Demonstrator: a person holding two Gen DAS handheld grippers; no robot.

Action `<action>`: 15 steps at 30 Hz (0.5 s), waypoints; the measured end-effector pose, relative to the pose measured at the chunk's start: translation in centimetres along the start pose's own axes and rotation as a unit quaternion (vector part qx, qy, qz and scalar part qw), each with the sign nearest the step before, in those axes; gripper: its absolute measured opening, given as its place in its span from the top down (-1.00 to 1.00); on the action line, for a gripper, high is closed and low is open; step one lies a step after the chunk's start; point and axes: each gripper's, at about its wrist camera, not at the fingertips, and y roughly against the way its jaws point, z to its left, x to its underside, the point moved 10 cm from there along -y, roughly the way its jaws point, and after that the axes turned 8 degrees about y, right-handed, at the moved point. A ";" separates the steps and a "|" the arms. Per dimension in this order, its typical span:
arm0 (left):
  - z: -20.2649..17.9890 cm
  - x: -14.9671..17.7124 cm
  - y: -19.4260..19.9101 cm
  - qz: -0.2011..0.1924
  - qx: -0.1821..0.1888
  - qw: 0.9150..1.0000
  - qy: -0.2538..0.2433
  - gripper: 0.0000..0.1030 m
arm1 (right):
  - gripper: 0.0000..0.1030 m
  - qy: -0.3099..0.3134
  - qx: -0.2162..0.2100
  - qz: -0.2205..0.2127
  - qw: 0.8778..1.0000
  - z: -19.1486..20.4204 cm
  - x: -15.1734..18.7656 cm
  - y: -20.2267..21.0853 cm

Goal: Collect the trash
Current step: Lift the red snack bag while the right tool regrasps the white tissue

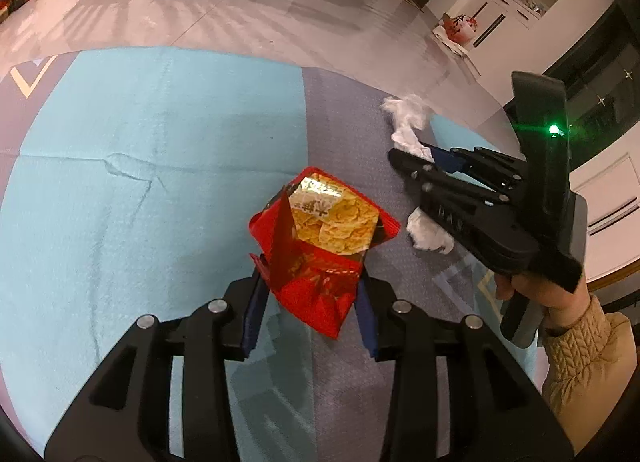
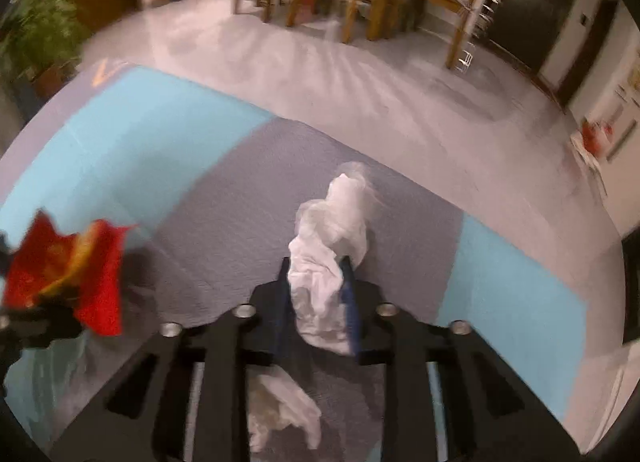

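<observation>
Pale characters are showing on the gold panel of the red snack wrapper (image 1: 324, 238) at the centre of the left wrist frame, but crumpling and glare are keeping them from being read. Nothing else is carrying legible text.

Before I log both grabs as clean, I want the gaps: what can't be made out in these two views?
- Red snack wrapper: its lower end sits behind the left claw in the left wrist view; blurred in the right wrist view.
- White tissue: the right claw covers its middle; the tail below is blurred.
- No trash bin shows in either view.
</observation>
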 end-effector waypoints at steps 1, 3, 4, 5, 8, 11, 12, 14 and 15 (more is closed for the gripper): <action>-0.2 0.1 0.1 0.000 0.001 1.000 -0.001 0.23 | 0.84 -0.001 0.004 -0.002 1.000 -0.2 0.0 0.1; -0.5 0.2 0.2 0.000 0.001 1.000 -0.004 0.23 | 0.85 -0.018 -0.006 -0.017 1.000 -0.5 0.1 1.2; -0.5 0.1 0.2 -0.001 0.002 1.000 -0.005 0.23 | 0.85 -0.023 -0.012 -0.024 0.999 -0.5 0.1 2.0; -0.3 0.0 0.1 -0.001 0.002 1.000 -0.006 0.22 | 0.85 -0.026 -0.015 -0.031 0.999 -0.6 0.1 2.8; -0.2 -0.2 0.3 -0.004 0.004 1.000 -0.005 0.21 | 0.83 -0.035 -0.040 -0.044 0.998 -0.8 0.1 5.4; -0.2 -0.1 0.5 -0.006 0.009 1.000 -0.003 0.21 | 0.79 -0.014 -0.054 -0.022 0.998 0.4 1.3 5.9; -0.2 -0.1 0.6 -0.007 0.009 1.000 -0.004 0.21 | 0.76 -0.003 -0.053 -0.010 0.999 0.9 1.8 5.4; -0.2 0.0 0.6 -0.008 0.009 1.000 -0.004 0.21 | 0.57 -0.009 -0.064 0.013 0.998 1.7 2.7 4.5; -0.2 0.1 0.7 -0.007 0.009 1.000 -0.005 0.21 | 0.17 -0.013 -0.069 0.017 0.997 1.9 2.8 4.4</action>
